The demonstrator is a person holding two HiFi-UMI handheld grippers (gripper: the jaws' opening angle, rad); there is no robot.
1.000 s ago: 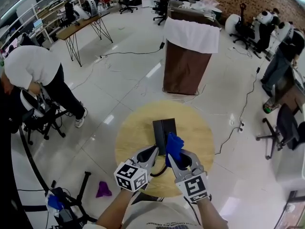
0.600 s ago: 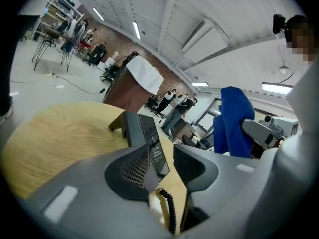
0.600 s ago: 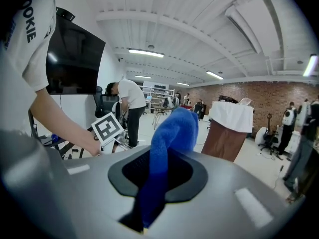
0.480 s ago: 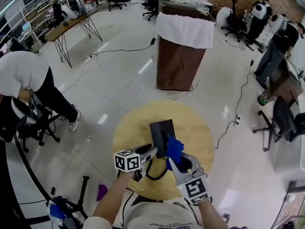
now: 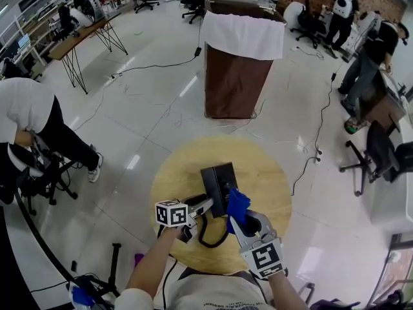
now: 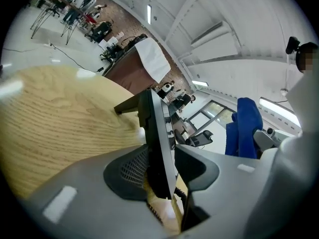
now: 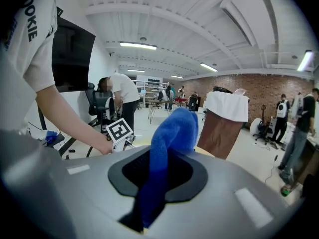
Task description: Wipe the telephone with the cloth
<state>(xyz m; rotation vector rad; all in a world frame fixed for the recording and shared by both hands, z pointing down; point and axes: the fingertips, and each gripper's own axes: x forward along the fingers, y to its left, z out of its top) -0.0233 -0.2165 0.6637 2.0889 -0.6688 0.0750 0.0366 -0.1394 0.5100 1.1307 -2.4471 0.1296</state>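
Note:
A black telephone [image 5: 218, 183] lies on the round wooden table [image 5: 264, 173], its coiled cord [image 5: 203, 237] looping toward me. My left gripper [image 5: 205, 203] is at the phone's near left edge. In the left gripper view the telephone [image 6: 157, 143] stands edge-on between the jaws of the left gripper [image 6: 159, 168], which are opening, with a slit showing on the right side. My right gripper [image 5: 240, 218] is shut on a blue cloth [image 5: 237, 203] just right of the phone. The cloth [image 7: 169, 148] sticks up out of the right gripper [image 7: 162, 176].
A brown stand draped with a white cover [image 5: 242, 63] rises beyond the table. A person [image 5: 32, 108] bends over a chair at the left. Office chairs [image 5: 381, 160] sit at the right. Cables trail over the white floor, and a tripod leg [image 5: 113, 267] is at lower left.
My left gripper has shifted left and turned sideways, and its jaws have opened around the telephone's edge. The right gripper keeps the cloth in about the same spot.

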